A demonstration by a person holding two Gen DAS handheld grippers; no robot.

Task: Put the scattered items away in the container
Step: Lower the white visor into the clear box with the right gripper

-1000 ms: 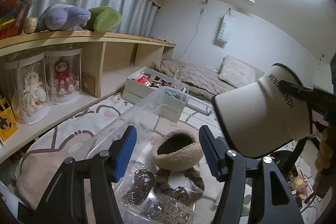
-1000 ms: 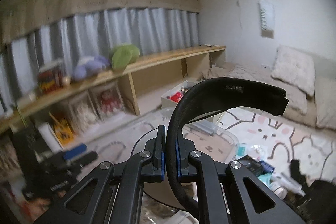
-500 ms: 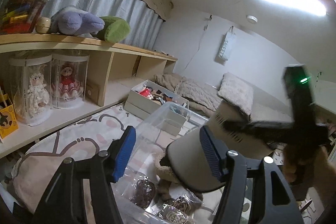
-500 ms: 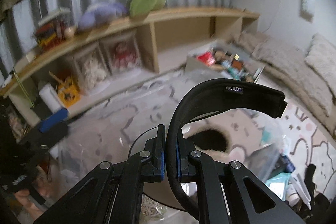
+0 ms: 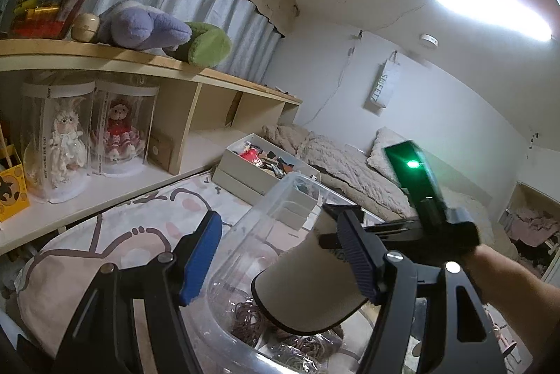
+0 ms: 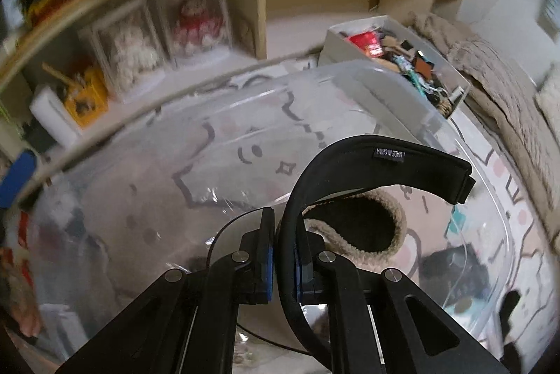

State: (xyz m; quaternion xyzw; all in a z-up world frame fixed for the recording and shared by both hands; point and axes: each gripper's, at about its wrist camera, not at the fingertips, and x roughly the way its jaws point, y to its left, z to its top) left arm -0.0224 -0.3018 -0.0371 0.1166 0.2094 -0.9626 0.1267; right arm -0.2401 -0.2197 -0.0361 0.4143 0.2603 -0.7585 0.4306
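Note:
A beige sun visor (image 5: 311, 290) with a black headband (image 6: 378, 160) hangs low over the clear plastic bin (image 5: 245, 230). My right gripper (image 6: 283, 255) is shut on the headband and holds the visor inside the bin's rim (image 6: 402, 94). A fuzzy tan hat (image 6: 360, 223) lies in the bin below it, with bags of hair ties (image 5: 252, 321). My left gripper (image 5: 280, 255) is open and empty, its blue-padded fingers (image 5: 199, 255) hovering at the bin's near rim.
A white box of small items (image 5: 259, 164) stands beyond the bin on the patterned rug (image 5: 140, 220). A wooden shelf (image 5: 147, 69) with dolls and plush toys runs along the left. Loose items (image 6: 455, 265) lie on the rug to the right. Bedding lies at the back.
My right gripper has carried the visor from up at the right down into the bin, tilting downward. My left gripper has stayed open and shifted only slightly.

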